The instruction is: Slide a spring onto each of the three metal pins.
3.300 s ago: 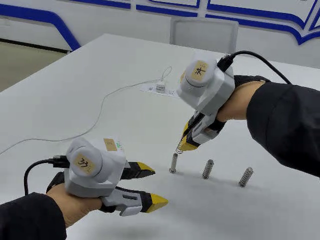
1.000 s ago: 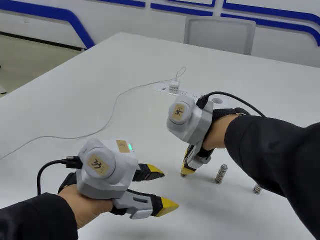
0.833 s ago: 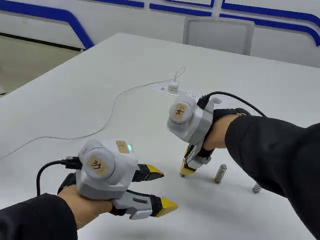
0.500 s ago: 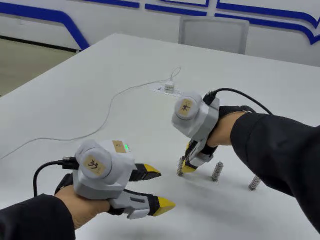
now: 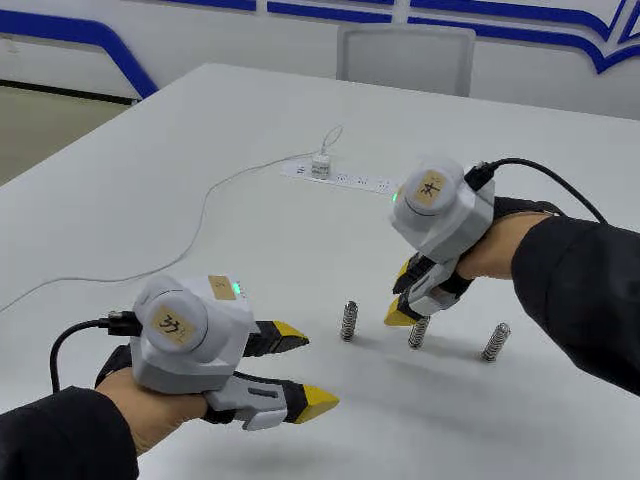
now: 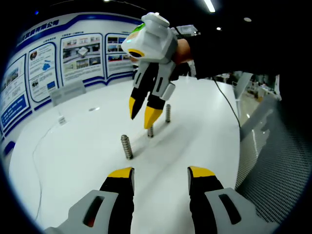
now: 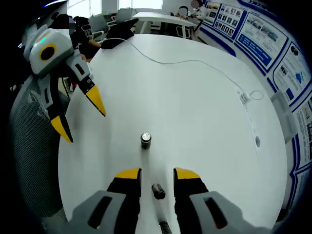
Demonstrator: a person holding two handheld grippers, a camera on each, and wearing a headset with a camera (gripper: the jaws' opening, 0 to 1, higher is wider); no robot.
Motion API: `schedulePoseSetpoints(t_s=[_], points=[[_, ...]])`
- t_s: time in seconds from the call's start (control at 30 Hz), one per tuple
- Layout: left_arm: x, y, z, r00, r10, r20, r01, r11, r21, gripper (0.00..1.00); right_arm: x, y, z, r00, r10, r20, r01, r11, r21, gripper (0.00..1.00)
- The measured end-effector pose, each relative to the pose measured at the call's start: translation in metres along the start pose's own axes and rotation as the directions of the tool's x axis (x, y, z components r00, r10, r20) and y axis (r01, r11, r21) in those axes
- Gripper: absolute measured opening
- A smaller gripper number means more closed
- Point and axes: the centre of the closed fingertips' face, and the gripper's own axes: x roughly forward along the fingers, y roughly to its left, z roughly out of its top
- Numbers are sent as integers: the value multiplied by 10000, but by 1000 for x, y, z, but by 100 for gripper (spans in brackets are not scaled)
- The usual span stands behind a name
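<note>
Head view: a white table (image 5: 150, 200) runs to a blue-striped wall (image 5: 200, 35). Upright in a row on it stand the left spring (image 5: 348, 320), middle spring (image 5: 418, 332) and right spring (image 5: 495, 342). The left gripper (image 5: 305, 368) hovers level, and the right gripper (image 5: 402, 297) points down. Left gripper view: its jaws gape, empty. Right gripper view: parted jaws straddle the middle spring without touching it.

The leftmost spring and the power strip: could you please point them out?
leftmost spring (image 5: 348, 320): head view, middle of its coils.
power strip (image 5: 355, 181): head view, its white top face.
</note>
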Motion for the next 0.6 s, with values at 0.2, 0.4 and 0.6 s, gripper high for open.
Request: schedulePoseSetpoints(t_s=[0.2, 0.4, 0.6], points=[[0, -1, -1, 10000, -19, -54, 19, 10000, 22, 45, -14, -7, -14, 9979, -386, 528, 356, 9978, 558, 29], [1, 0, -1, 10000, 19, -49, -20, 10000, -11, 45, -27, -11, -24, 9910, -834, 1047, 734, 9927, 957, 35], [1, 0, -1, 10000, 38, -41, -38, 10000, -19, 45, -41, -13, -33, 9748, -1374, 1759, 1092, 9808, 1614, 39]])
